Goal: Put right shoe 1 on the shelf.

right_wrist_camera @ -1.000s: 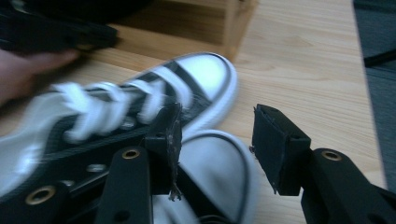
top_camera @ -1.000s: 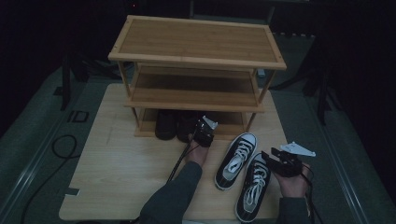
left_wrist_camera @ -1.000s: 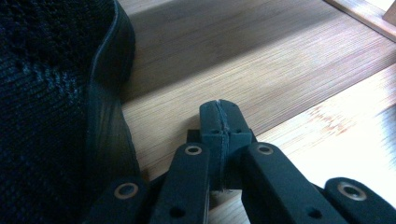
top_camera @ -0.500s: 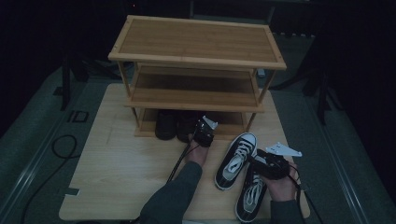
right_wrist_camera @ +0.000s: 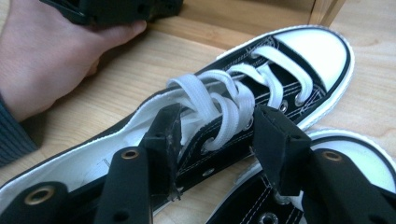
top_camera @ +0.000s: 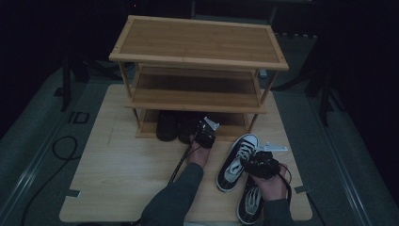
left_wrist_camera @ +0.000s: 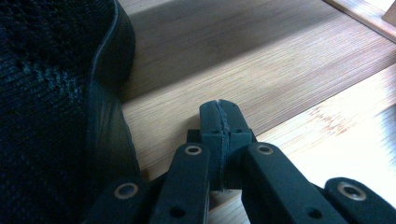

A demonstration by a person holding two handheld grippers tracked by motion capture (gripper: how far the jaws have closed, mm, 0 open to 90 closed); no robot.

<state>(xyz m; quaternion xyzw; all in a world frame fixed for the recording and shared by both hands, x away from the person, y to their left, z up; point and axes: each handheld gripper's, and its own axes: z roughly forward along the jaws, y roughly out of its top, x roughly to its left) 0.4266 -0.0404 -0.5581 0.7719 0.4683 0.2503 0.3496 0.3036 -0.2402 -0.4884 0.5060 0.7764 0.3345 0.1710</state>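
Observation:
Two black-and-white laced sneakers lie on the wooden board in front of a bamboo shoe rack (top_camera: 197, 44). One sneaker (top_camera: 237, 155) (right_wrist_camera: 289, 60) points toward the rack, and the second sneaker (top_camera: 249, 205) (right_wrist_camera: 355, 163) lies beside it, nearer the person. My right gripper (top_camera: 260, 162) (right_wrist_camera: 217, 123) is open, its jaws straddling the laced side wall of the first sneaker, one inside the opening and one outside. My left gripper (top_camera: 205, 133) (left_wrist_camera: 219, 116) is shut and empty, low over the rack's bottom shelf beside a black shoe (top_camera: 188, 127) (left_wrist_camera: 51, 93).
Another black shoe (top_camera: 166, 125) stands on the bottom shelf to the left. The rack's right front post (top_camera: 256, 113) rises just beyond the sneaker's toe. The hand (right_wrist_camera: 51, 60) holding the left gripper rests close to the sneaker. A cable (top_camera: 181, 162) trails along the board.
My right gripper has moved left from the board's right side and come down over the first sneaker. The left gripper has stayed at the bottom shelf.

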